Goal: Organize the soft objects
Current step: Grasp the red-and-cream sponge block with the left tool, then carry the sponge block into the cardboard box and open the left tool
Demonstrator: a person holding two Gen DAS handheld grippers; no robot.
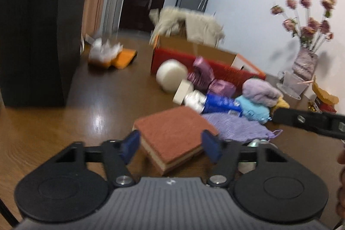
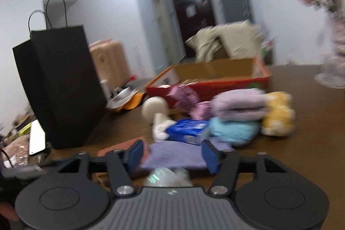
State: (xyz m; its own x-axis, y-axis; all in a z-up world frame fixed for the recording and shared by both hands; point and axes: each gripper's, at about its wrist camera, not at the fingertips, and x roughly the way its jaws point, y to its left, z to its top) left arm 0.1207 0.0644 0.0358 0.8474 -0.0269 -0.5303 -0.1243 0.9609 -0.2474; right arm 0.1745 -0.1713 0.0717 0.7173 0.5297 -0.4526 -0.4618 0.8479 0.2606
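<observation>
Sponge (image 1: 170,133) top shows from left only (right: sliver).

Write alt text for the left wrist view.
The open left gripper straddles a brown-topped sponge block on a wooden table, its blue pads apart from the block's sides. Behind lie a lilac cloth, folded towels, a white ball and a red box; the right gripper's finger enters from the right.

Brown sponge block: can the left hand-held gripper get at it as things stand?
Probably yes. The left hand-held gripper is open, its fingers flanking the brown sponge block, with nothing between them.
</observation>
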